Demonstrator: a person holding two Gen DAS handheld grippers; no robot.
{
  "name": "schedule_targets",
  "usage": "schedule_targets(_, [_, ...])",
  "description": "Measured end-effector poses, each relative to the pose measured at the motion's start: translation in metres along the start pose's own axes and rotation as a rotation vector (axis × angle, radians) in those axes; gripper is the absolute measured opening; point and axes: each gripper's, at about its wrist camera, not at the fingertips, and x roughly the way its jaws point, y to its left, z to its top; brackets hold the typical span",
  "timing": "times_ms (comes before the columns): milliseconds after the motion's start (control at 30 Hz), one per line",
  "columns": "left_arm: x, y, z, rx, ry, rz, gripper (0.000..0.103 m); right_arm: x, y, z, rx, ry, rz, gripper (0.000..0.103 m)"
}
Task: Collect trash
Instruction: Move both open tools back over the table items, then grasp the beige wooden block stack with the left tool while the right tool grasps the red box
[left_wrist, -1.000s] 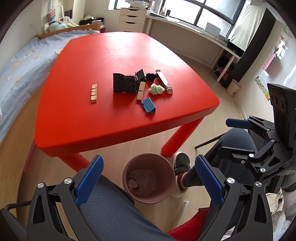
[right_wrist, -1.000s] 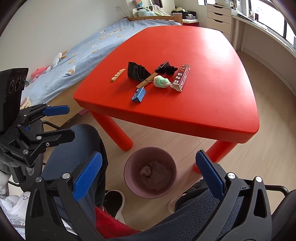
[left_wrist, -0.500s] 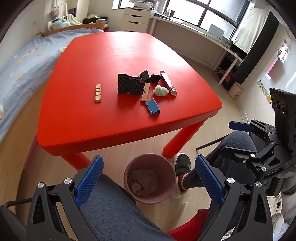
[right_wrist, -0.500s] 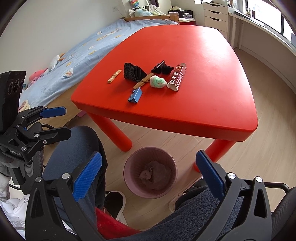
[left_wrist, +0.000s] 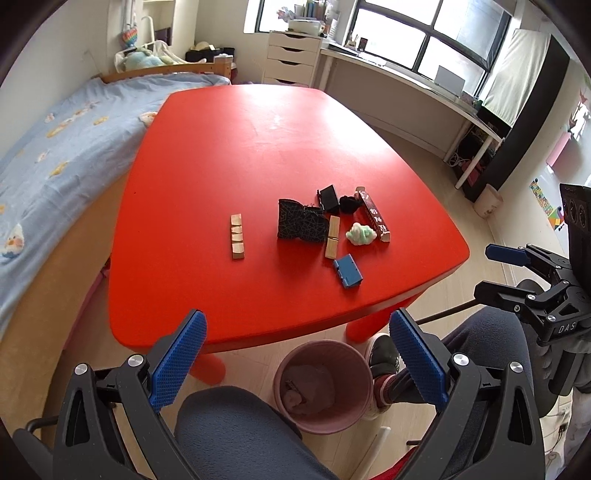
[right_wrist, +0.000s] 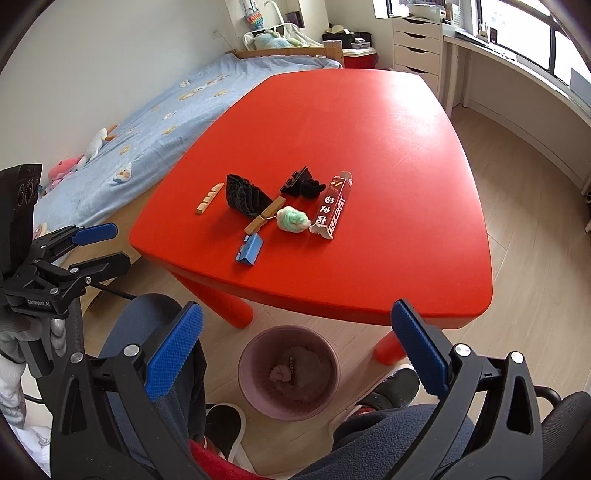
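Observation:
A cluster of items lies near the front of the red table (left_wrist: 240, 147): a crumpled green-white wad (left_wrist: 361, 233), a red snack box (left_wrist: 373, 215), a black patterned pouch (left_wrist: 301, 226), a small black box (left_wrist: 329, 197), a black scrap (left_wrist: 348, 204), a wooden clothespin (left_wrist: 332, 237), a blue box (left_wrist: 348, 271) and a wooden block strip (left_wrist: 237, 236). A pink bin (left_wrist: 322, 384) with crumpled paper stands on the floor under the table's edge. My left gripper (left_wrist: 297, 360) and right gripper (right_wrist: 295, 356) are open and empty, low above the bin. The wad (right_wrist: 293, 218) and box (right_wrist: 333, 205) also show in the right wrist view.
My legs and shoes (left_wrist: 384, 354) flank the bin. A bed (left_wrist: 48, 147) runs along the table's left side. White drawers (left_wrist: 293, 57) and a desk (left_wrist: 406, 85) stand by the far window. Red table legs (right_wrist: 231, 306) stand near the bin (right_wrist: 288, 373).
Both grippers have risen and tilted up, so the table and its items sit lower and nearer in view. Both stay open and empty.

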Motion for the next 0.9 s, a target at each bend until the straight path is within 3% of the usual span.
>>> schedule_targets(200, [0.012,0.013,0.024,-0.011,0.003,0.027,0.095,0.013,-0.013,0.041,0.040,-0.002,-0.001,0.100])
schedule_targets(433, [0.041,0.029,0.042,-0.020,0.059,0.077,0.095,0.051,-0.028,0.072,0.057,0.046,-0.063,0.100])
schedule_targets(900, [0.108,0.054,0.063,-0.038,0.186,0.178,0.095,0.131,-0.054,0.092,0.115,0.168,-0.157,0.100])
